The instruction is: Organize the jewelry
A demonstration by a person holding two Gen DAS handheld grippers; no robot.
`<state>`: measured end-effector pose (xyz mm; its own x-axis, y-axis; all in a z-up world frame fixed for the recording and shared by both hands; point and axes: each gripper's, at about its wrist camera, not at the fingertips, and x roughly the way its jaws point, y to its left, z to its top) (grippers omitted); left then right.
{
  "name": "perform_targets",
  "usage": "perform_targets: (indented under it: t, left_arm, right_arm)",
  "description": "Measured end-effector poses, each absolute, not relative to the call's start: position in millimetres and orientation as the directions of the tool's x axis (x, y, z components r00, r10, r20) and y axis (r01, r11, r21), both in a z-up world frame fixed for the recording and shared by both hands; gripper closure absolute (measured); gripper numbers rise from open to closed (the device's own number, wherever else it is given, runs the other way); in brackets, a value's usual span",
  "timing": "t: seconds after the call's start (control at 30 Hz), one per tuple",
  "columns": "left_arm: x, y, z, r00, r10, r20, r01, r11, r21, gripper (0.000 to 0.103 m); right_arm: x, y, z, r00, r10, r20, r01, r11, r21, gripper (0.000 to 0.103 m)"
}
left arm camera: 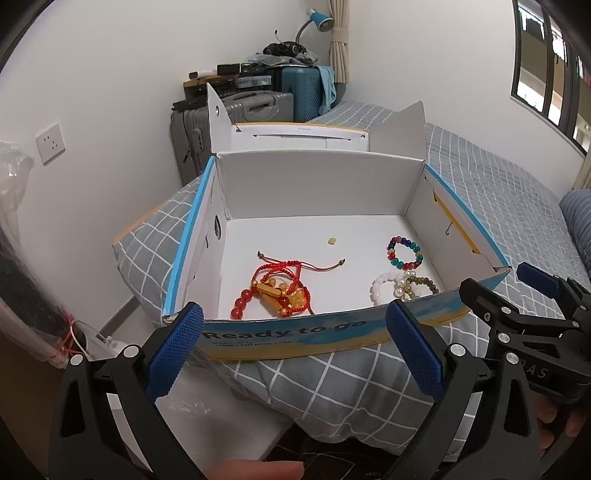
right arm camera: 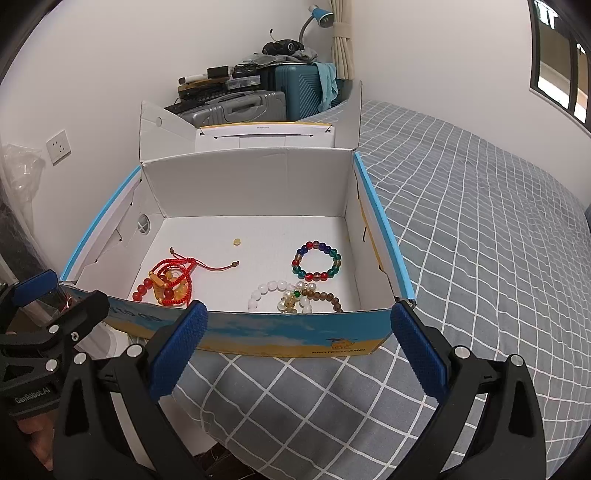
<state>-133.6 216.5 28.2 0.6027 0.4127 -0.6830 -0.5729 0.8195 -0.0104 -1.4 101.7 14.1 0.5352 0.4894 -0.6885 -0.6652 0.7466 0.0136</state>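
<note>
An open cardboard box stands on the bed. Inside lie a tangle of red cord and amber bead bracelets, a multicoloured bead bracelet, a white bead bracelet, a pearl and brown bead bracelet, and a small yellow bead. My left gripper is open and empty in front of the box's near wall. My right gripper is open and empty, also in front of that wall.
The grey checked bedspread stretches to the right. Suitcases with clutter and a blue lamp stand against the back wall. A wall socket and a plastic bag are at left. The box's lid flaps stand up behind it.
</note>
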Motion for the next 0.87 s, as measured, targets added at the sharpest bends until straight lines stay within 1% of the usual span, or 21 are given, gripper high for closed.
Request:
perform_targets:
  t: [0.87]
  left_arm:
    - [-131.3, 219.3, 25.3, 0.596, 0.398, -0.698, -0.579, 0.815, -0.029, 0.006]
  right_arm:
    - [1.5, 104.3, 11.2, 0.53, 0.484, -0.697, -0.661, 0.75, 0.019, 0.008]
